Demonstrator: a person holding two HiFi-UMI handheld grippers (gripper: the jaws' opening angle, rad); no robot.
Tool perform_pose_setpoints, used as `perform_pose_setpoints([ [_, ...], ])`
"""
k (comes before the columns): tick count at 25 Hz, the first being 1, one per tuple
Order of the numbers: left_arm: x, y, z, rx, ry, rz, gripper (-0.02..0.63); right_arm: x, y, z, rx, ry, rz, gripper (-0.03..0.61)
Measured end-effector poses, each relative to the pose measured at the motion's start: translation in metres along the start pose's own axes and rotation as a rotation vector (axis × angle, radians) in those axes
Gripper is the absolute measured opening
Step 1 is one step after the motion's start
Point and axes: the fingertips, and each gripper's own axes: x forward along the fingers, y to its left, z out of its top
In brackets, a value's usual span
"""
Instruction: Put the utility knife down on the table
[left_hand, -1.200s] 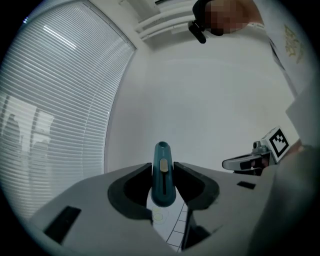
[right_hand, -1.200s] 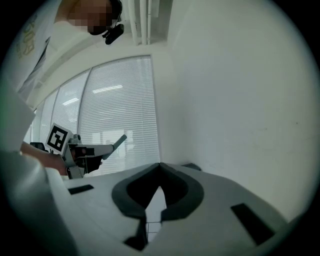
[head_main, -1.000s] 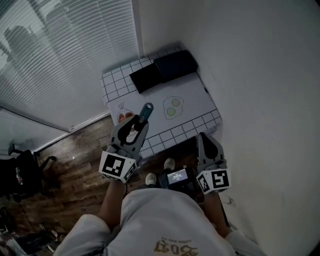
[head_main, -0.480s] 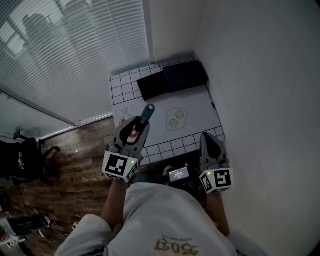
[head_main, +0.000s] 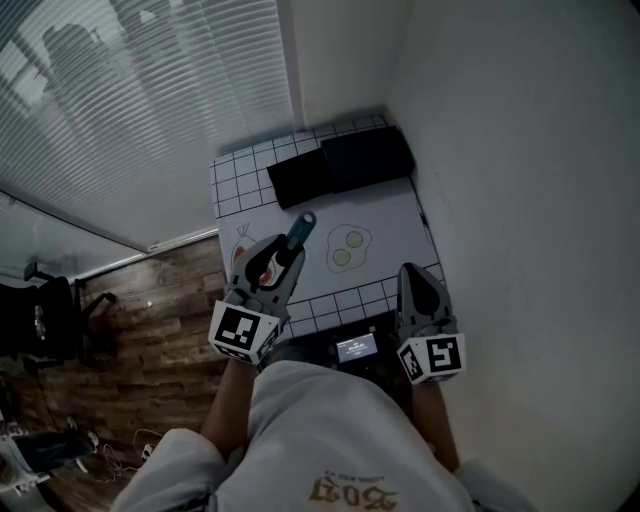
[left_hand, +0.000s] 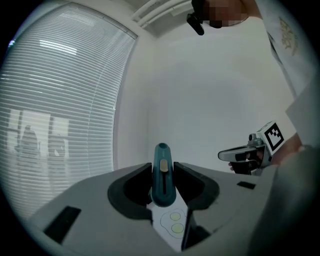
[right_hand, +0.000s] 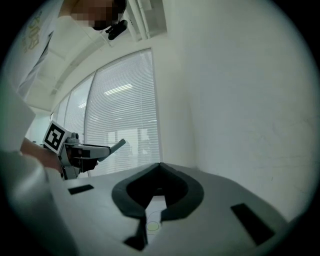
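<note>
Care matters; our left gripper (head_main: 278, 258) squeezes the utility knife (head_main: 298, 231) in the air over the surface (head_main: 390, 215); our right gripper (head_main: 417, 288) is closed, empty; we should go down slowly, lay it flat, then let go.

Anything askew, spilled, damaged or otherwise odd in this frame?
Nothing stands out. The left gripper is shut on the utility knife, which points straight out. The right gripper is shut and empty. Nothing on the table looks spilled or damaged.

The person wears a white shirt (head_main: 300, 435) with gold print; the grey left gripper (head_main: 285, 250) and right gripper (head_main: 413, 272) bear black-and-white marker cubes (head_main: 243, 331) nearest the shirt.
</note>
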Motion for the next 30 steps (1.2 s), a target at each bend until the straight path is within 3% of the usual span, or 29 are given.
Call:
perform_pose_setpoints([
  [15,0.056,0.024,-0.057,-0.042,0.160,-0.089,0.144,0.053,-0.027,-0.050,0.039,0.127,-0.046,0.008],
  [30,0.079,0.012,-0.150,-0.062,0.367,-0.192,0.144,0.074,-0.039,-0.111,0.071,0.250,-0.060,0.008],
])
